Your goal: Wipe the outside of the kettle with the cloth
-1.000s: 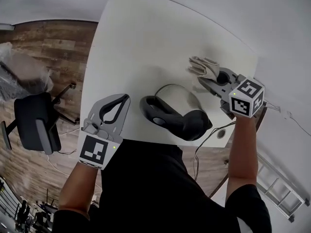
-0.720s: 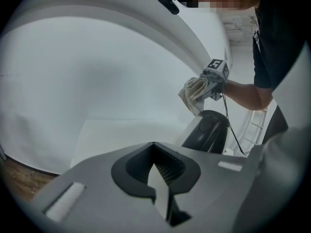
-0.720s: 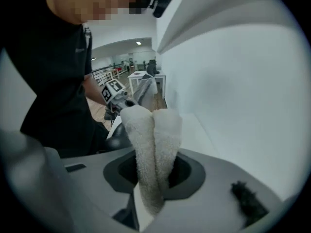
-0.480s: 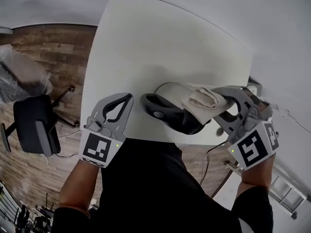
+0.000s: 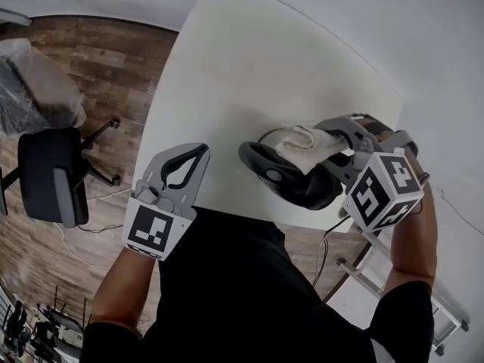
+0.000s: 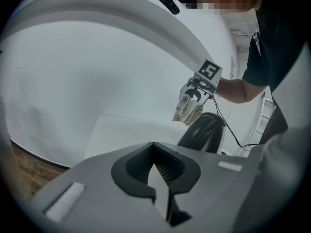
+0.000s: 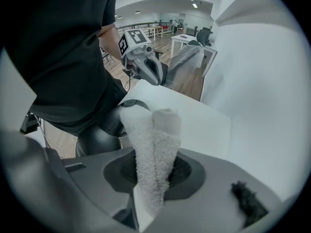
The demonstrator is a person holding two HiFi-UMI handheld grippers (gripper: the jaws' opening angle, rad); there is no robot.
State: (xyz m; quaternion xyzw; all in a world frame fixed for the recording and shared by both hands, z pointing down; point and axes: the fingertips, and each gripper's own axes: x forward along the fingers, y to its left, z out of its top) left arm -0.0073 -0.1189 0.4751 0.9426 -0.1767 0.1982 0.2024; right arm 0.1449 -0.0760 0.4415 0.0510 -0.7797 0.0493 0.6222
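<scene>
A dark kettle point(image 5: 291, 181) with a black handle stands near the table's front edge, also seen in the left gripper view point(image 6: 204, 134) and the right gripper view point(image 7: 96, 139). My right gripper point(image 5: 327, 138) is shut on a folded white cloth point(image 5: 301, 141) and holds it against the kettle's top from the right. The cloth point(image 7: 154, 135) sticks up out of its jaws. To the left of the kettle, apart from it, my left gripper point(image 5: 195, 157) is shut with nothing in it point(image 6: 156, 165).
The white table point(image 5: 249, 66) stretches away beyond the kettle. A black chair point(image 5: 49, 176) stands on the wooden floor at the left. A cable point(image 5: 325, 240) hangs below the table edge at the right, near a metal frame point(image 5: 378, 278).
My right gripper has carried the cloth from the table's far right side leftward onto the top of the kettle. The left gripper has barely moved.
</scene>
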